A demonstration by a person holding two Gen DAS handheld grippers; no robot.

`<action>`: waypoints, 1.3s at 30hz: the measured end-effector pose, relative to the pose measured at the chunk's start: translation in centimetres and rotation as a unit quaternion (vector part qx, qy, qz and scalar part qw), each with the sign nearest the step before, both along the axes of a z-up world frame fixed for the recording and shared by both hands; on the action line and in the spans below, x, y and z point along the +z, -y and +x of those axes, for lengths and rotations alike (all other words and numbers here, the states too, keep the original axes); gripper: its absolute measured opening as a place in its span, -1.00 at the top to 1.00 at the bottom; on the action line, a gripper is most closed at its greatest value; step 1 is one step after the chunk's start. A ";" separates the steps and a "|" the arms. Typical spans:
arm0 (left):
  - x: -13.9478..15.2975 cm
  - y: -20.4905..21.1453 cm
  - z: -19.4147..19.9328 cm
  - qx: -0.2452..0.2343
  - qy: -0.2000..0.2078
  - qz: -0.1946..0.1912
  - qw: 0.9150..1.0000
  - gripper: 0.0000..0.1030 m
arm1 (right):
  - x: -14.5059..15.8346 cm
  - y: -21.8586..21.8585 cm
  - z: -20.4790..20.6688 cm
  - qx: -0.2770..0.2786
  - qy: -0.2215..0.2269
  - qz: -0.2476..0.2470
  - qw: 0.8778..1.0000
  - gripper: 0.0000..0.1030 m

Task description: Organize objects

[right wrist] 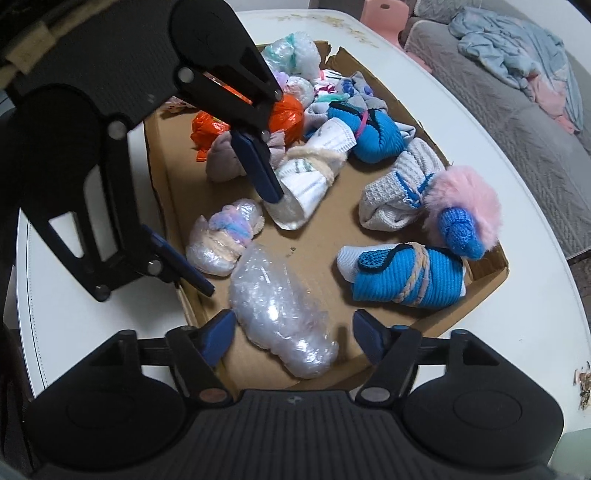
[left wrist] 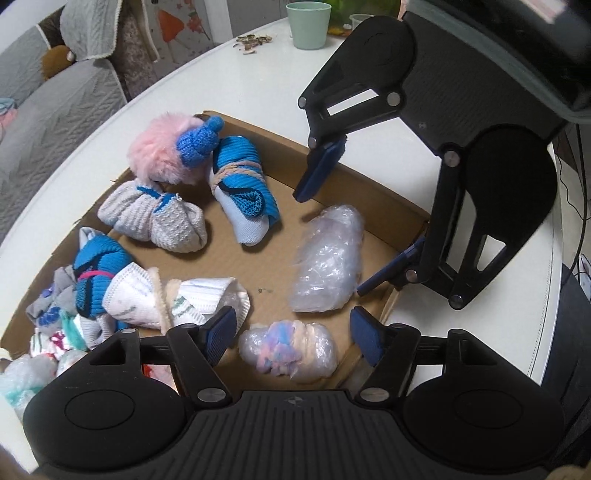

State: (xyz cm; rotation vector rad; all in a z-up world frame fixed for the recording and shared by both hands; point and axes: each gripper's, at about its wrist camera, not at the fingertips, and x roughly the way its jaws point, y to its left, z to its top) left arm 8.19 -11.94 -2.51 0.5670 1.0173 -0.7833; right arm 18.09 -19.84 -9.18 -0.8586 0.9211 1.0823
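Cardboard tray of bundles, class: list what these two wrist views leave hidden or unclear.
- Orange bag: right wrist view, partly behind the left gripper; unseen in left wrist view.
- Clear bubble-wrap bundle: contents unreadable through the plastic, both views.
- Small bundles at the tray's end: left wrist view, covered by the gripper body and distorted.
- Cardboard tray: near edge cut off by gripper bodies.

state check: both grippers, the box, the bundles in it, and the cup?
left gripper: open, empty, above pastel bundle
right gripper: open, empty, above bubble-wrap bundle
cardboard box: open, flat on table
bubble-wrap bundle: wrapped, lying in box
pastel bundle: wrapped in plastic, lying in box
blue sock roll: rolled, tied with cord
green cup: upright, outside box
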 end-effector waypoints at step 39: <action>1.4 -4.4 -1.7 0.091 -0.024 -0.035 0.995 -0.84 | 1.2 -0.2 -0.9 -0.049 0.022 0.011 0.998 -0.53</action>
